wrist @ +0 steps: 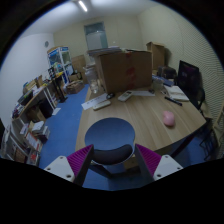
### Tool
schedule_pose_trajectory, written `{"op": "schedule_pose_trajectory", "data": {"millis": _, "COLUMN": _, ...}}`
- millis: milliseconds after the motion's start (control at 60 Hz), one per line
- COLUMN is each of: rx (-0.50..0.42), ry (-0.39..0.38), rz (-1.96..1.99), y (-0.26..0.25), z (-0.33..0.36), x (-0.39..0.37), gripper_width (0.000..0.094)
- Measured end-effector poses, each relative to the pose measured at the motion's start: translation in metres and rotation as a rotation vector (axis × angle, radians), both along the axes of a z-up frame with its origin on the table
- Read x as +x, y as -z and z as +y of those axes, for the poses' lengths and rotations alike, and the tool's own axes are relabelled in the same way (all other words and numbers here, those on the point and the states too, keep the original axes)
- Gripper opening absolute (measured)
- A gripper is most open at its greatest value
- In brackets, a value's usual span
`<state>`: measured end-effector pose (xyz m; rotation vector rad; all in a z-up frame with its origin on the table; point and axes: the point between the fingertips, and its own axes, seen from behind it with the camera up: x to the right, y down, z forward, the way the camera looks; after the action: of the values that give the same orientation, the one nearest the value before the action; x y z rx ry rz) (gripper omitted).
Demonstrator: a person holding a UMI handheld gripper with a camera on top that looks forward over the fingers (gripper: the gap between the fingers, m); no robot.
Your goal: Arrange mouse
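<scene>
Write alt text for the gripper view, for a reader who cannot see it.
The claw hangs open above a round blue-grey stool drawn up to a wooden table, holding nothing. A pink mouse lies on the table beyond the right finger; a cardboard box stands at the far end, with cluttered shelves along the left wall.

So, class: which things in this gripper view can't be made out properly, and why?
- Pink object on the table: too small to tell whether it is the mouse.
- Cardboard box: hides what lies behind it.
- Shelves: contents too small.
- Gripper: open, holding nothing; body cut off below.
</scene>
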<state>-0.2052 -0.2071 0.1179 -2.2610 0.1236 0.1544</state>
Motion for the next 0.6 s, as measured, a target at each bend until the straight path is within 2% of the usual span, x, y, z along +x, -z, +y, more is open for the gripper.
{"op": "schedule_pose_trajectory", "data": {"millis": 317, "rx": 0.012, "ry": -0.029, "rz": -0.004, "y": 0.0, "z": 0.009, "x": 0.021, "gripper_width": 0.0841}}
{"op": "schedule_pose_trajectory", "data": {"millis": 600, "rx": 0.022, "ry": 0.06, "rz": -0.013, "y": 0.042, "z": 0.031, "x": 0.126, "gripper_width": 0.0836}}
